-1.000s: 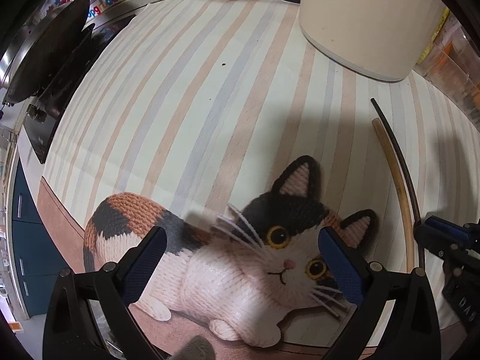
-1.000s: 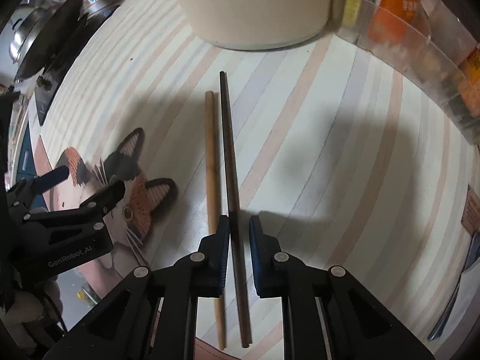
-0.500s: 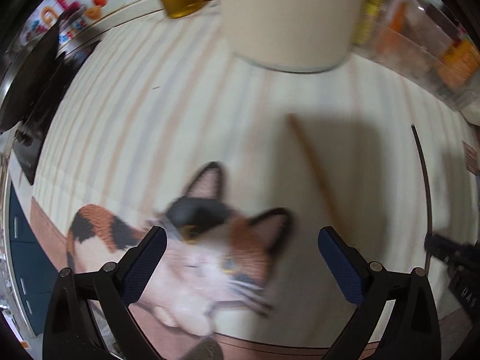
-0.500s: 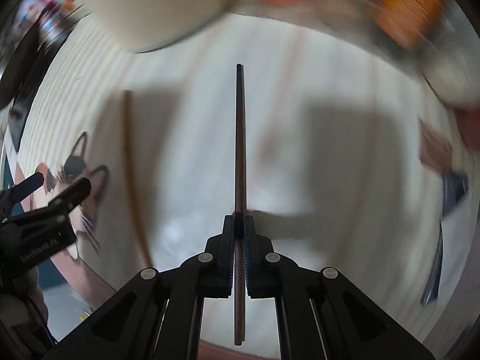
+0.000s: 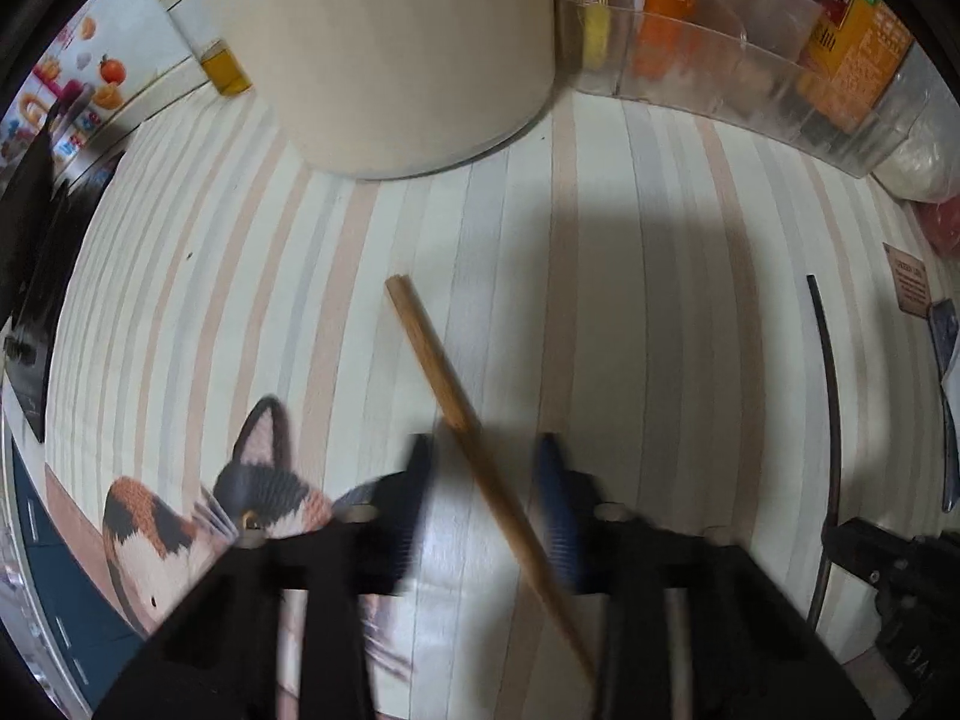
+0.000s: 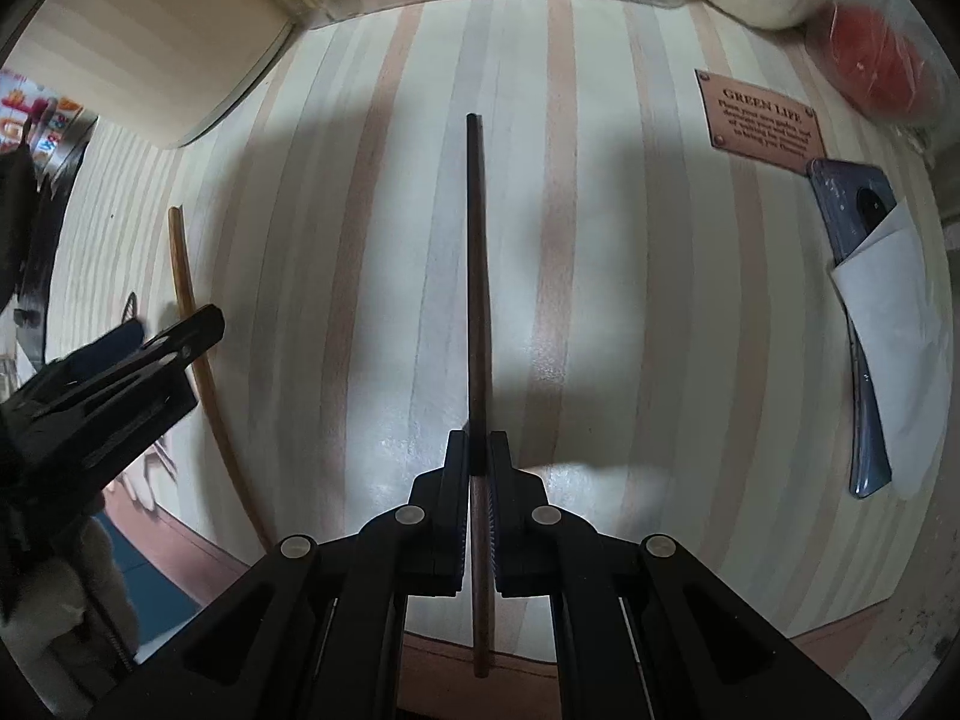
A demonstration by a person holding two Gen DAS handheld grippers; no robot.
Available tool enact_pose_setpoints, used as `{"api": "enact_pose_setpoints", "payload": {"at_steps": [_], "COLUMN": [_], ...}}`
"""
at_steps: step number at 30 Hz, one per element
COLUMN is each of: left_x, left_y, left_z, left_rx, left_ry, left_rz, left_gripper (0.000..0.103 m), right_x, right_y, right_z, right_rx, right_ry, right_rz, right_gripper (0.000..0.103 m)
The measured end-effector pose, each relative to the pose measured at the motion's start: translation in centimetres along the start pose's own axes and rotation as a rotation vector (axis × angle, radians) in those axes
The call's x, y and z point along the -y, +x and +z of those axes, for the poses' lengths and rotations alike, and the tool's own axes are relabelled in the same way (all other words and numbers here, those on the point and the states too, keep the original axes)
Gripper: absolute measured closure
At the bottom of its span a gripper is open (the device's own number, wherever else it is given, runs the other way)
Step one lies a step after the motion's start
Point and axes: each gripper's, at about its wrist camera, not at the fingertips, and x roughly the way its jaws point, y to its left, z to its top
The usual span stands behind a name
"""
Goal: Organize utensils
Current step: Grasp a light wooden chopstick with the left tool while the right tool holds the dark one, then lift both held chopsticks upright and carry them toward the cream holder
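A light wooden chopstick (image 5: pixel 462 420) lies on the striped mat (image 5: pixel 660 300). My left gripper (image 5: pixel 486 504) straddles it, fingers blurred and part-way closed, with gaps on both sides of the stick. My right gripper (image 6: pixel 478 468) is shut on a dark brown chopstick (image 6: pixel 476 276) and holds it pointing forward above the mat. That dark chopstick also shows at the right of the left wrist view (image 5: pixel 831 396). The light chopstick (image 6: pixel 192 324) and the left gripper (image 6: pixel 174 336) show at the left of the right wrist view.
A large cream container (image 5: pixel 384 48) stands at the back. A clear bin of packets (image 5: pixel 750 60) sits at back right. An oil bottle (image 5: pixel 222 60) stands at back left. A phone with white paper (image 6: pixel 864 300), a label tag (image 6: pixel 762 120) and bagged items (image 6: pixel 864 60) lie at right.
My left gripper moved right over the light chopstick and its fingers have narrowed around it. My right gripper closed on the dark chopstick, lifted it and carried it right, away from the light one.
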Motion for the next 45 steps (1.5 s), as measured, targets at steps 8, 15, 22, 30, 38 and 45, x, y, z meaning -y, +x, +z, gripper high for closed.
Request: {"api": "enact_pose_setpoints", "payload": {"at_steps": [8,15,22,30,38,45], "left_x": [-1.0,-2.3,-4.1,-5.1,-4.3,-3.9], "left_y": [-0.2,-0.1,0.6,1.2,0.8,0.6], "left_z": [-1.0,-1.5,0.0,1.4,0.9,1.2], "left_rx": [-0.013,-0.046,-0.05,-0.051,-0.043,-0.013], "left_ry": [0.063,0.043,-0.001,-0.009,-0.007,0.017], "left_rz": [-0.001,-0.028,-0.068,-0.076,-0.078,-0.058], "left_gripper": [0.098,0.098,0.097,0.097,0.097,0.098], "right_x": [2.9,2.5,1.9,-2.5,-2.2,-2.2], "right_y": [-3.0,-1.7,-1.9,0.4,0.6,0.7], "right_z": [2.7,5.9,6.7,7.2,7.9,7.7], "right_rx": [0.052,0.033,0.01,-0.008,-0.024,-0.012], "right_ry": [0.014,-0.047,-0.086,-0.099,-0.094,-0.104], "right_rz": [0.053,0.002,-0.042,-0.064,-0.052,-0.068], "right_gripper": [0.096,0.098,0.103,0.103,0.103,0.103]}}
